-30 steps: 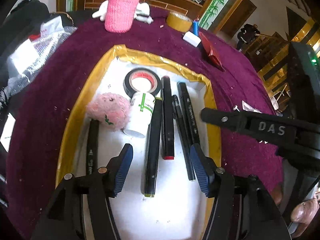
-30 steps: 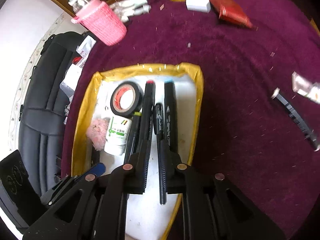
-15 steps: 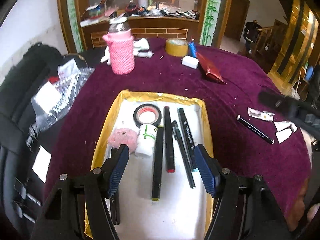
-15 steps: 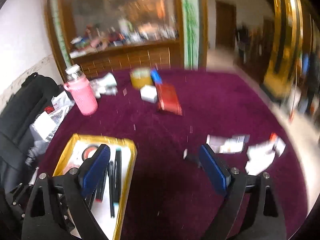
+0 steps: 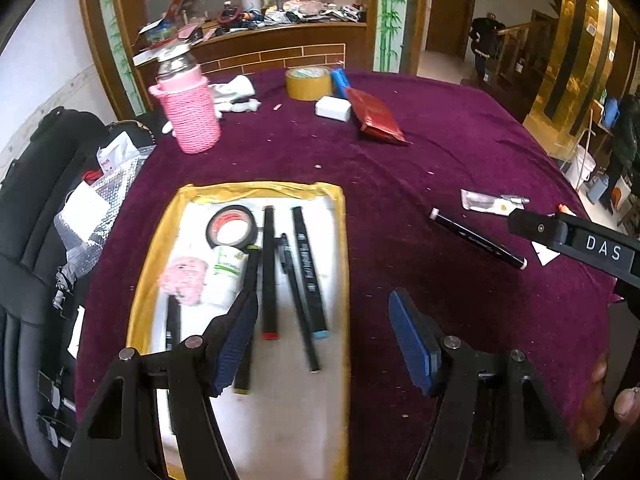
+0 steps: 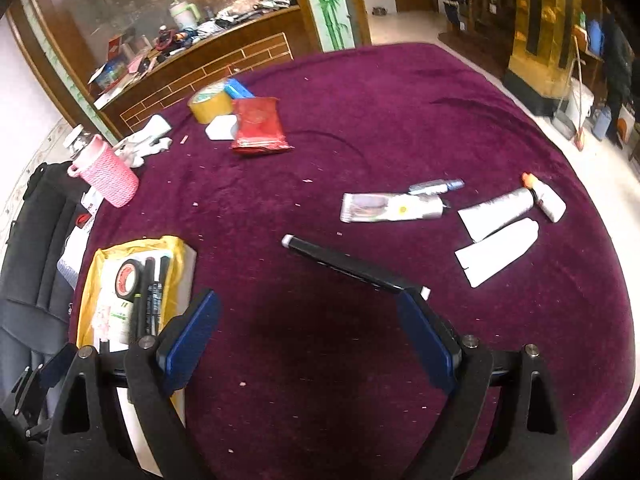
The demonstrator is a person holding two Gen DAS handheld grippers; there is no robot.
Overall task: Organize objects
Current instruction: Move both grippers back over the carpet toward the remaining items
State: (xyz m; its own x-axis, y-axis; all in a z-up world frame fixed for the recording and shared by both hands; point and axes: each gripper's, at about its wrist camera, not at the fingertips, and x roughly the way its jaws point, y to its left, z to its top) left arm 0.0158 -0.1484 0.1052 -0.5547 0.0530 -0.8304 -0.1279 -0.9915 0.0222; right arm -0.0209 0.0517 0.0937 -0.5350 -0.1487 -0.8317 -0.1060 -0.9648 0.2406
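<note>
Just above the right gripper (image 6: 308,328), mid-frame, lies a black marker (image 6: 352,266), its near end beside the right finger. Both its jaws gape wide, holding nothing. Left gripper (image 5: 324,332) likewise spread, over the tray (image 5: 342,248) edge.

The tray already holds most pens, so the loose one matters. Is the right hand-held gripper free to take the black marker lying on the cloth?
Probably yes: the right hand-held gripper is open and empty, and the black marker lies alone on the cloth just ahead.
</note>
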